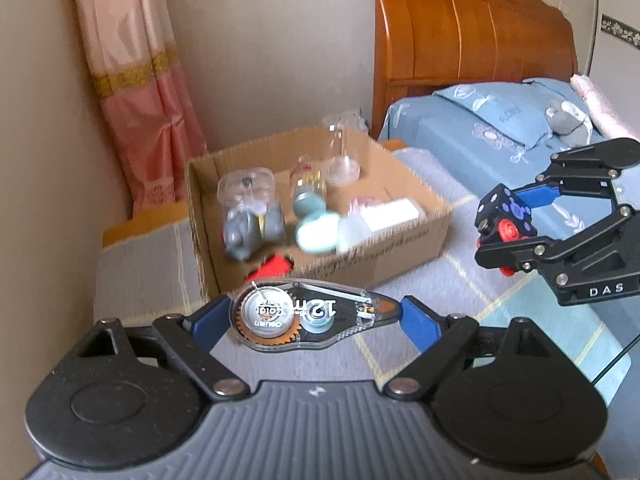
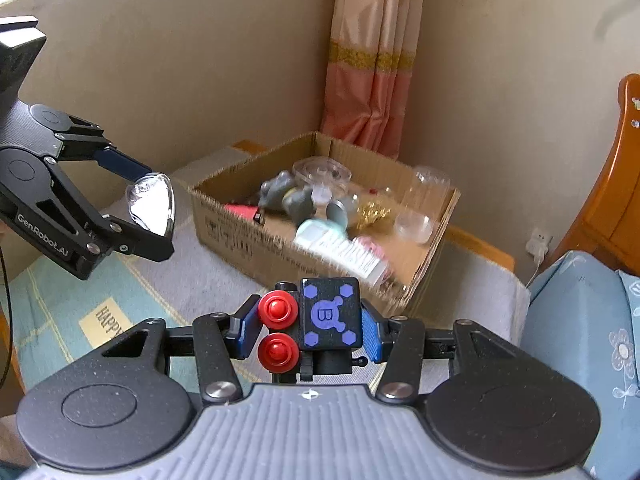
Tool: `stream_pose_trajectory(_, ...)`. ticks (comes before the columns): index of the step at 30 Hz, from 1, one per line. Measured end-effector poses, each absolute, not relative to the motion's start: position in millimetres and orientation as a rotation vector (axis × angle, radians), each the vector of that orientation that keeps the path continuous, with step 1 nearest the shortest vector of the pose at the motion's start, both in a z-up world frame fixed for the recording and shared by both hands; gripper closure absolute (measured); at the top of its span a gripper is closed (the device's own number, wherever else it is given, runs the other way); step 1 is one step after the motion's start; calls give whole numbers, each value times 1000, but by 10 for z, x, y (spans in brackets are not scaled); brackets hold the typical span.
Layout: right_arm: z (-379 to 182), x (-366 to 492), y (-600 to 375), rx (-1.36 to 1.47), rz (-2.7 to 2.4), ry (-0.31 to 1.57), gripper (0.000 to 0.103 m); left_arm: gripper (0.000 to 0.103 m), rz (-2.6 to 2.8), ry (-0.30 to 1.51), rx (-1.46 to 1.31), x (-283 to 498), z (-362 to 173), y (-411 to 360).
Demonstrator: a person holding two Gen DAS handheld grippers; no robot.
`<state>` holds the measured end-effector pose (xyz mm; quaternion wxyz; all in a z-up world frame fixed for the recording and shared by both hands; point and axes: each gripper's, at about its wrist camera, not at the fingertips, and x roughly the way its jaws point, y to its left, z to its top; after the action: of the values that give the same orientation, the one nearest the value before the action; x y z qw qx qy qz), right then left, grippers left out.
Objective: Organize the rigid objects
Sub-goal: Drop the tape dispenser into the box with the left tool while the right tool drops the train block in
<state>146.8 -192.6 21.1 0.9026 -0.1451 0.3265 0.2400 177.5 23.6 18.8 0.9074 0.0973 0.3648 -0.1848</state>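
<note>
Left gripper [image 1: 316,316] pinches the tape [image 1: 308,318] by its ends, right gripper [image 2: 310,320] clamps the cube [image 2: 330,314], both near the box [image 1: 400,252]. Tape might twist loose; the box is crowded.

We note plain beige walls [image 1: 260,40] meeting in a corner, where a pink curtain [image 1: 132,80] with a gold band hangs to the floor. A wooden headboard [image 1: 472,32] of orange-brown finish stands against the wall, with a blue floral pillow [image 1: 492,116] on the bed before it. A grey and pale blue checked cloth [image 2: 72,280] covers the nearer surface. We observe a white wall socket [image 2: 538,240] low beside the bed. Daylight is soft and even.
</note>
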Motion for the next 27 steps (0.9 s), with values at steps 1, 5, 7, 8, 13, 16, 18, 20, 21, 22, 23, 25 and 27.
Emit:
stream_pose_trajectory(1,249,1486,-1925,-301,495,669,48,14,-383,746,202,1821,216,219)
stream_pose_trajectory(5,385,1591,-1926,-313,487,641,48,14,-374,725,206,2028,299,153)
stream_pose_trajectory(7,451,1676,-1924,-313,483,631,48,14,-372,725,199,2148,301,126)
stream_pose_trajectory(8,479,1723,-1917,-313,484,628,48,14,-369,725,196,2210,298,104)
stream_pose_trajectory(13,563,1983,-1887,-328,475,621,48,13,-359,726,184,2465,243,30)
stream_pose_trajectory(16,585,2165,-1877,-327,467,627,48,11,-345,727,169,2574,184,14)
stream_pose_trajectory(18,585,2271,-1870,-326,463,630,48,11,-341,726,167,2612,153,19)
stream_pose_trajectory(20,585,2360,-1858,-328,459,632,48,10,-323,724,164,2615,118,58)
stream_pose_trajectory(21,582,2416,-1851,-327,455,635,48,10,-324,732,162,2608,102,83)
stream_pose_trajectory(22,578,2453,-1844,-326,454,638,48,10,-328,742,157,2590,87,112)
stream_pose_trajectory(23,575,2493,-1837,-326,454,642,48,10,-331,749,154,2568,76,138)
stream_pose_trajectory(25,553,2575,-1810,-321,457,652,48,9,-328,755,156,2483,50,204)
stream_pose_trajectory(27,527,2650,-1771,-322,466,666,48,7,-317,756,167,2399,38,261)
